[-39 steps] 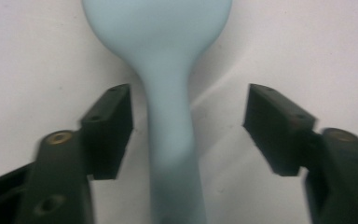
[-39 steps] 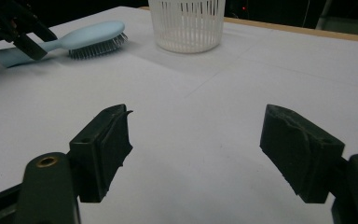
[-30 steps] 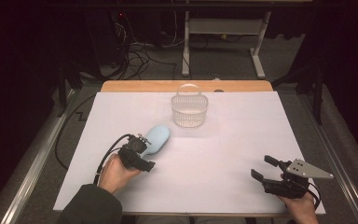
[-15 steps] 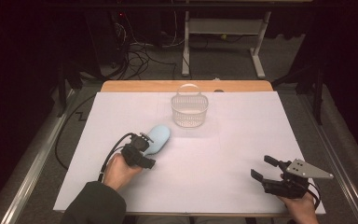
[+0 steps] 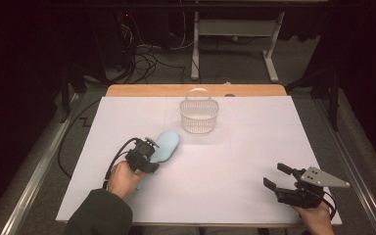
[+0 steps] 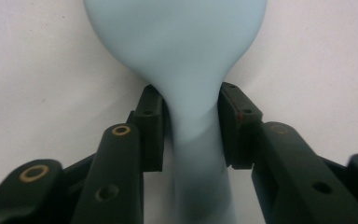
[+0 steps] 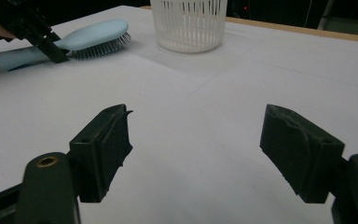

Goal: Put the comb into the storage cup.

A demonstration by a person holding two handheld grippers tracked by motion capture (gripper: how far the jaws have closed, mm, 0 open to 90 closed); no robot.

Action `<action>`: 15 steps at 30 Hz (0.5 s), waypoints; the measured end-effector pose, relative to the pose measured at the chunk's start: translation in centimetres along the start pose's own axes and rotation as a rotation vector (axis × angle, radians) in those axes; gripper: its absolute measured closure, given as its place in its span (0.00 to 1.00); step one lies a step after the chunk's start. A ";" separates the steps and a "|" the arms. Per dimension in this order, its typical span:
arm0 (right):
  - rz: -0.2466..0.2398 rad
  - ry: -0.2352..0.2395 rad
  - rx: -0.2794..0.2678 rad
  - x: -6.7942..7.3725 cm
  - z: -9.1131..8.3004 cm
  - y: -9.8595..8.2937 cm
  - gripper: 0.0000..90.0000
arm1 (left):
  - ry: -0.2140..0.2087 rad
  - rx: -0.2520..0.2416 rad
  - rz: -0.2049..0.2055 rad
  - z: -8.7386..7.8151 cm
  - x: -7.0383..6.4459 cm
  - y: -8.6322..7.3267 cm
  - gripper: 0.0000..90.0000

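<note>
- You're at a table under a white sheet (image 5: 235, 161), with a dark room, cables and a desk frame behind it.
- Nearest you, your right gripper (image 5: 280, 179) rests at the near right corner, jaws spread wide on nothing, well apart from the work.
- Your left gripper (image 5: 149, 154) is pinched on the neck of the light blue hairbrush (image 5: 165, 145), where handle meets head; in the left gripper view the pads (image 6: 150, 126) press both sides of the brush (image 6: 186, 70).
- The brush lies flat, bristles down, its long axis running from your left hand toward 1 o'clock.
- Farther along nearly that same line, at about 1 to 2 o'clock from the brush head, stands the white basket (image 5: 199, 111), near but not touching. Your left hand is much the nearer one to carry it there.
</note>
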State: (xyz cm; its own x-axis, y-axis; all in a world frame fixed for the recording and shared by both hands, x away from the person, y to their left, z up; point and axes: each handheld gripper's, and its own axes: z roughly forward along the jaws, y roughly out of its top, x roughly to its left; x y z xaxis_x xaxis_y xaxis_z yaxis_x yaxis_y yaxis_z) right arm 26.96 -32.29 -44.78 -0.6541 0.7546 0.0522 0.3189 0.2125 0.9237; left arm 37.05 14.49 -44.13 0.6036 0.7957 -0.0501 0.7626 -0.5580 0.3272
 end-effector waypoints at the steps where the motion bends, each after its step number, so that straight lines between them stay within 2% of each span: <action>1: -0.001 0.000 0.000 0.0 0.0 0.0 0.27 | -0.002 -0.001 0.003 0.0 0.0 0.0 0.73; 9: 0.000 0.000 0.000 0.0 0.0 0.0 0.27 | 0.039 -0.014 0.045 0.0 -0.5 -0.1 0.75; 15: 0.002 -0.001 0.000 0.0 0.0 0.0 0.27 | 0.039 -0.034 0.076 -0.1 -0.8 -0.2 0.75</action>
State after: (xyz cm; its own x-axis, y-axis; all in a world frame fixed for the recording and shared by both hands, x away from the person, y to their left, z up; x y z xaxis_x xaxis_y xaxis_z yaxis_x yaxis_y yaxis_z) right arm 26.96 -32.29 -44.79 -0.6525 0.7559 0.0537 0.3205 0.2110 0.9235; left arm 36.41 13.95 -44.09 0.6494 0.7603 0.0128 0.7063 -0.6093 0.3605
